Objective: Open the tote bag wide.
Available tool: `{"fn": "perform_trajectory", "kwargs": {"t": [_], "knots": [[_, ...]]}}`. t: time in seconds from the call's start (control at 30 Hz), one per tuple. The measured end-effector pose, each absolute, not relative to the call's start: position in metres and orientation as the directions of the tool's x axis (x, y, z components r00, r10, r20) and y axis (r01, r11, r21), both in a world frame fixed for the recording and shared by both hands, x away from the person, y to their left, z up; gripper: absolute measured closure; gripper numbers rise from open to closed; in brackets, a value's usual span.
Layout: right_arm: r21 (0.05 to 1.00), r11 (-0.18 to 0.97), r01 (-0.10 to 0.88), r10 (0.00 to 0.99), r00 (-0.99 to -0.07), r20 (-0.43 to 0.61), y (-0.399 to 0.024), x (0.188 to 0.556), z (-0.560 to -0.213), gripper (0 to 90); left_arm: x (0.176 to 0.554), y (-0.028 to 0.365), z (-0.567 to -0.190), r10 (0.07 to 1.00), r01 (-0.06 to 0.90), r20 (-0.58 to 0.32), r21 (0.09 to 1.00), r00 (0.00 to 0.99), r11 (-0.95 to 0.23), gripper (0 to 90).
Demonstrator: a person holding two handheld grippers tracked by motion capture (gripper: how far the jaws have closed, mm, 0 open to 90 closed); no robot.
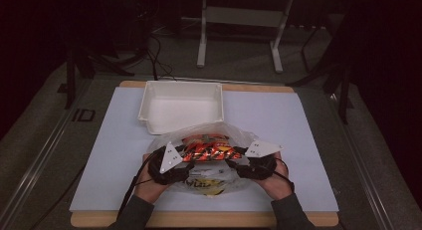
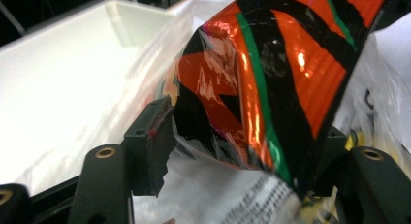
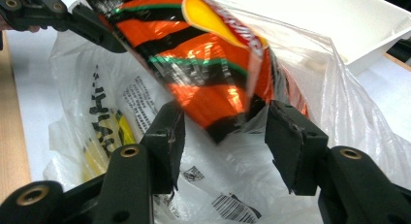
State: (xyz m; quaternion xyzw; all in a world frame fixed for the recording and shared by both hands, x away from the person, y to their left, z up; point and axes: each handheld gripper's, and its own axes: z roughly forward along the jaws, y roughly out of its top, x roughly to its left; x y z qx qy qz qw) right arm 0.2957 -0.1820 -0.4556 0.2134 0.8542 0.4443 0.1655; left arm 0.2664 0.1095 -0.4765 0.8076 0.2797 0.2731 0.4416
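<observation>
Now we have the shiny orange snack bag (image 1: 208, 151) at the mouth of the thin plastic bag (image 1: 234, 136), before the white bin (image 1: 180, 104). Our left gripper (image 2: 242, 136) and right gripper (image 3: 224, 132) stand open around its ends; we should close gently

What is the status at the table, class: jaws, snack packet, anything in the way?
Left gripper open, jaws astride the orange snack packet. Right gripper open around its other end. Packet over the clear plastic bag. White tray beyond.
</observation>
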Motion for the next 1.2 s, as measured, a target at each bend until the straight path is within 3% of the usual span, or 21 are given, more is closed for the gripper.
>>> {"fn": "perform_trajectory", "kwargs": {"t": [0.23,0.5,0.7,0.9,1.07,1.2], "knots": [[0.829,0.501,0.248,0.522,-0.851,-0.061,-0.183,0.306,-0.458,48.9,0.275,0.109,-0.468,0.707,0.184,0.202,0.885,0.678,-0.429,48.1],[0.816,0.514,0.264,0.523,-0.851,-0.054,-0.178,0.314,-0.465,48.9,0.282,0.112,-0.456,0.722,0.191,0.166,0.903,0.672,-0.385,77.3],[0.805,0.524,0.277,0.530,-0.847,-0.053,-0.179,0.316,-0.471,48.7,0.288,0.114,-0.453,0.700,0.208,0.114,0.910,0.706,-0.358,88.7],[0.806,0.513,0.295,0.548,-0.835,-0.043,-0.184,0.317,-0.473,48.3,0.287,0.119,-0.449,0.674,0.231,0.037,0.925,0.738,-0.303,89.6],[0.811,0.511,0.284,0.542,-0.839,-0.048,-0.182,0.317,-0.470,47.8,0.286,0.130,-0.443,0.632,0.292,-0.096,0.933,0.769,-0.213,89.6],[0.814,0.512,0.275,0.534,-0.844,-0.050,-0.178,0.317,-0.468,47.8,0.287,0.135,-0.441,0.639,0.309,-0.113,0.929,0.761,-0.204,87.5]]}}
